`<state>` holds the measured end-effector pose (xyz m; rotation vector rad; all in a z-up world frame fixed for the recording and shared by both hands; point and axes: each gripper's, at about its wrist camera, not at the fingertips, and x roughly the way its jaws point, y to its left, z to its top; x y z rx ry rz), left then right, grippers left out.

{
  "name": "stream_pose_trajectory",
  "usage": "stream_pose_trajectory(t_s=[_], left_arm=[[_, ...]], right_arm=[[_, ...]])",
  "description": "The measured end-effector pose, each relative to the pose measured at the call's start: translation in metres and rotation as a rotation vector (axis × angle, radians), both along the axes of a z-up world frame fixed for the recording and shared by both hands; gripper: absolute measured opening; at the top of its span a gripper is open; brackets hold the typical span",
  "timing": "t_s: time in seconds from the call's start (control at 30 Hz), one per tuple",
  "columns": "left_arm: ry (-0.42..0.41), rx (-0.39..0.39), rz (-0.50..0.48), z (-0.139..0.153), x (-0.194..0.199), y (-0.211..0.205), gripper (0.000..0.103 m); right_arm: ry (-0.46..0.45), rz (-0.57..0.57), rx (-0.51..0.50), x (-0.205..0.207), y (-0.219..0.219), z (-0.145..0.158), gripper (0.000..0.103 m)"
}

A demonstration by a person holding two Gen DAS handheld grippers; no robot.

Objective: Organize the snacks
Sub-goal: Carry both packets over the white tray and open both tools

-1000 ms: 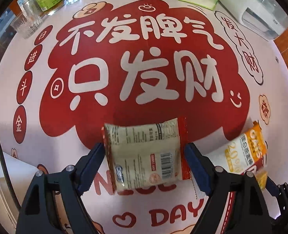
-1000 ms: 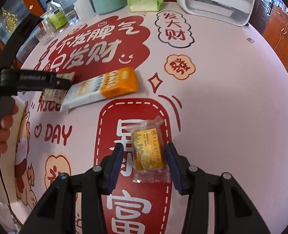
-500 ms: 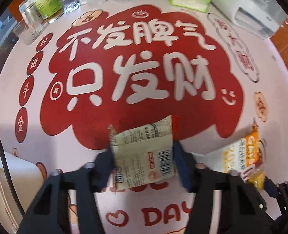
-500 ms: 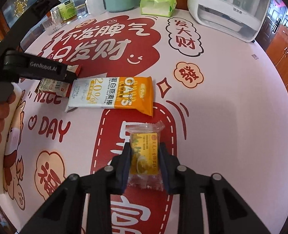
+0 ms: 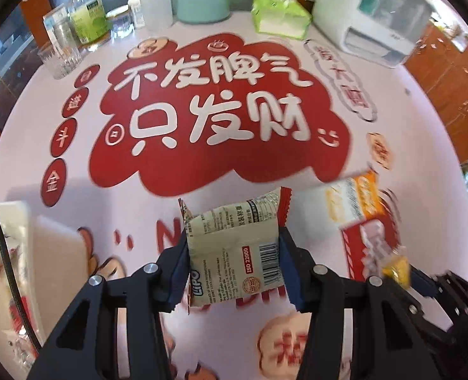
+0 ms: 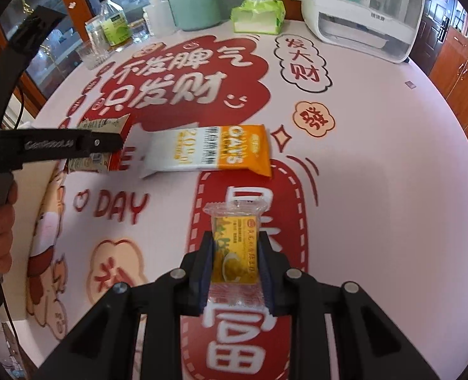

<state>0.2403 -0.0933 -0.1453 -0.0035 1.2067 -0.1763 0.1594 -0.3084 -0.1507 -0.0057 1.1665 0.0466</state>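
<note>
- The left gripper [image 5: 234,256] is clamped on a beige biscuit packet [image 5: 234,247] with red crimped ends, its jaws pressing both sides; the packet appears lifted just clear of the tablecloth [image 5: 75,164].
- The right gripper [image 6: 236,262] is closed tight on a small yellow pastry sachet [image 6: 235,253] in clear wrap, held above the red panel of the cloth.
- The orange-and-white oat bar [image 6: 208,153] lies flat near mid-table, untouched, between the two grippers.
- Progress reads as early: two snacks are in hand, none visibly placed anywhere; no destination can be told for sure.
- Count: three snacks, one of each kind; two grippers.
- At the far edge stand a green tissue pack [image 6: 259,15] and a white appliance [image 6: 367,12].
</note>
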Motion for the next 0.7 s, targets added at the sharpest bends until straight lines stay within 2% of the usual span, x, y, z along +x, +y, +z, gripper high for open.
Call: stream_pose_trajectory(t_s=[0.33,0.53,0.7], left_arm=[[-0.082,-0.013,-0.075,0.064,-0.075,0.033,0.049],[-0.117,-0.023,-0.051,0.093,-0.114,0.078,0.049],[-0.140,-0.010,-0.006,0.106,-0.140,0.125,0.049]], right_arm=[[-0.057,0.028,0.052,-0.038,0.047,0.041,0.026],[-0.075,0.063,0.084,-0.061,0.088,0.063,0.026],[-0.097,0.103,0.119,-0.073,0.129,0.082,0.026]])
